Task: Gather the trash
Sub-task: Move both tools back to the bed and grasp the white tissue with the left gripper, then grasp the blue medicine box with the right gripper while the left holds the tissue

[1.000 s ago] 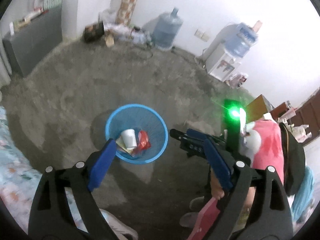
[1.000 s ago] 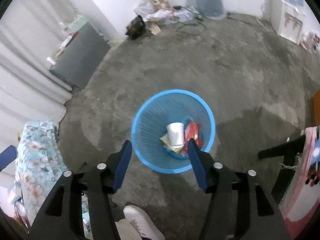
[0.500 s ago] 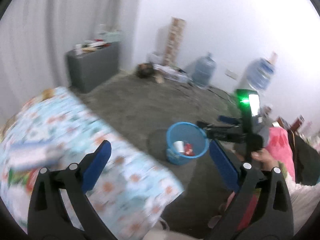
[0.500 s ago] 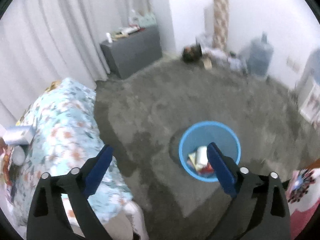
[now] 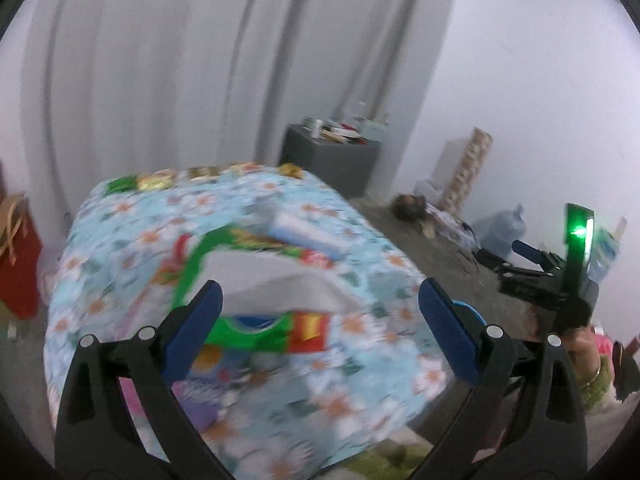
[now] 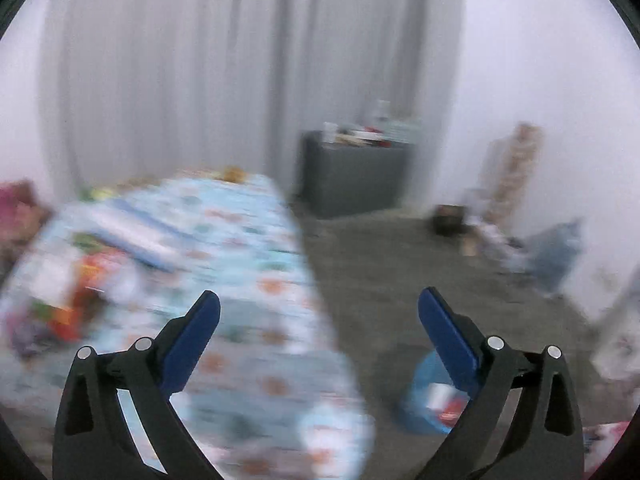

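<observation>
My left gripper (image 5: 320, 312) is open and empty, above a table with a floral blue cloth (image 5: 372, 276). Blurred trash lies on it: a green and red wrapper (image 5: 272, 330), a white sheet (image 5: 276, 280), a white and blue packet (image 5: 304, 232) and small wrappers (image 5: 156, 180) at the far edge. My right gripper (image 6: 320, 316) is open and empty, over the table's right edge (image 6: 308, 272). The blue bin (image 6: 424, 396) with trash inside stands on the floor behind its right finger. In the left wrist view only the bin's rim (image 5: 468, 310) shows.
A grey cabinet (image 6: 352, 172) stands against the curtain. Water jugs (image 5: 504, 220) and clutter (image 6: 452, 216) line the far wall. The right gripper's body with a green light (image 5: 576, 236) shows at the right of the left wrist view. A red bag (image 5: 16, 256) sits left of the table.
Both grippers have swung up and left, away from the blue bin toward the floral table. The bin has slid to the lower right. Both stay open.
</observation>
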Available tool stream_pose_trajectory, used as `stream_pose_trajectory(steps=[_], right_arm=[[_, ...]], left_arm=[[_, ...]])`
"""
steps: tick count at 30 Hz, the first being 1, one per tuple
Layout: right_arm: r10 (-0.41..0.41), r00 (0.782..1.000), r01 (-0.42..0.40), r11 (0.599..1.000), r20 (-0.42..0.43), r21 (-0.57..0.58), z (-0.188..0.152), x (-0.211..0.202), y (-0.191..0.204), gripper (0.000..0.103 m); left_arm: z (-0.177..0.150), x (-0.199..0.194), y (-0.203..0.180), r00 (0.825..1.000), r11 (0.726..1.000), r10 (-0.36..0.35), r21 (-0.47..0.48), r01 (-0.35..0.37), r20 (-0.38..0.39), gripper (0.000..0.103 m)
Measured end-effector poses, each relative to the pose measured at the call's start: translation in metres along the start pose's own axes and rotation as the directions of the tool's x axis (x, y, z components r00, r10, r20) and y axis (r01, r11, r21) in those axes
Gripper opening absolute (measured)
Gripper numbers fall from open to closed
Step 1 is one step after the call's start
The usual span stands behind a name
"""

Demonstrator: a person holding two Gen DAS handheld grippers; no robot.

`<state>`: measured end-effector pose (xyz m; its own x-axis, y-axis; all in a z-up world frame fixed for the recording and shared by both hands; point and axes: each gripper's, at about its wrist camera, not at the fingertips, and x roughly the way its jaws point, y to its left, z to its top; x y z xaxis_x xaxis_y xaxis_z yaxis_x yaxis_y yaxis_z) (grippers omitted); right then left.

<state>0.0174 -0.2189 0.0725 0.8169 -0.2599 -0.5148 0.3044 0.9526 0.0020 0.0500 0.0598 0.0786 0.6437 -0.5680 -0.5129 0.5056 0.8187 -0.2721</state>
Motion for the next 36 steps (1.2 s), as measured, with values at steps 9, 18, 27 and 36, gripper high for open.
stream_pose_trajectory(steps=[9,18,27,36], right_arm=[[0.388,0.919,-0.372,0.911,-0.063,0.178,0.015,0.024,0.055,0.097],[0.484,0.866,-0.429,0.849,-0.126,0.309,0.012,0.058,0.069,0.089],[0.473,0.863,-0.388,0.846,-0.179,0.366,-0.003,0.085,0.049,0.085],[0.464,0.863,-0.356,0.840,-0.201,0.410,-0.016,0.104,0.024,0.080]], left_arm=[[-0.032,0.001,0.052,0.999,0.995,-0.036,-0.090,0.032,-0.034,0.094],[-0.021,0.021,0.061,0.998,0.995,-0.040,-0.088,0.043,0.041,0.094],[-0.010,0.092,0.043,0.995,0.999,0.046,0.031,-0.043,-0.086,0.066],[-0.014,0.108,0.069,0.991,0.995,0.028,-0.095,-0.040,-0.129,0.020]])
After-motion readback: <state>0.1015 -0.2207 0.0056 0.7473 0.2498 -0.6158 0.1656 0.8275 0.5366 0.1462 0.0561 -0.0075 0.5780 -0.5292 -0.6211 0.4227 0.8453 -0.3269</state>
